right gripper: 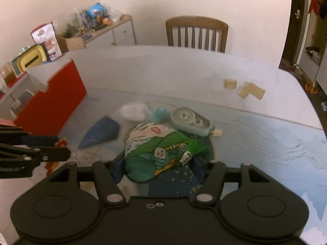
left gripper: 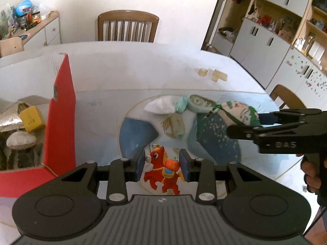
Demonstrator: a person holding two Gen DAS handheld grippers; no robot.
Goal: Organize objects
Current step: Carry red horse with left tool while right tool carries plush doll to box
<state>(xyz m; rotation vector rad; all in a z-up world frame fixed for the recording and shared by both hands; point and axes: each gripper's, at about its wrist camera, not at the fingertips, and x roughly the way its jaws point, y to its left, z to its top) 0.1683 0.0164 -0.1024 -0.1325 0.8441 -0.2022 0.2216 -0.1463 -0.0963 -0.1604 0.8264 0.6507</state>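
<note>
Box: red cardboard box (left gripper: 61, 122) stands open at your left on the worktop (left gripper: 132, 71); it already holds a yellow packet (left gripper: 32, 118) and a pale round item, so part of the sorting looks done.
Right gripper (right gripper: 161, 169): you have its fingers closed about the green cartoon pouch (right gripper: 155, 153); pads mostly hidden beneath it, so the grip looks firm but I cannot confirm contact on both sides.
Left gripper (left gripper: 162, 167): fingers partly apart, with the red horse charm (left gripper: 161, 169) between them; it appears pinched and off the worktop.
Left to do: both held pieces not yet in the box; you carry them leftward, by my judgement.
Remaining on worktop: blue cone-shaped piece (right gripper: 100, 134), white crumpled bag (right gripper: 132, 110), correction-tape dispenser (right gripper: 190, 121), small teal item (right gripper: 158, 113), three wooden blocks (right gripper: 251, 90) well apart at the far right.
In the way: the box's raised red flap stands between your grippers and its opening; the two grippers ride near each other.
</note>
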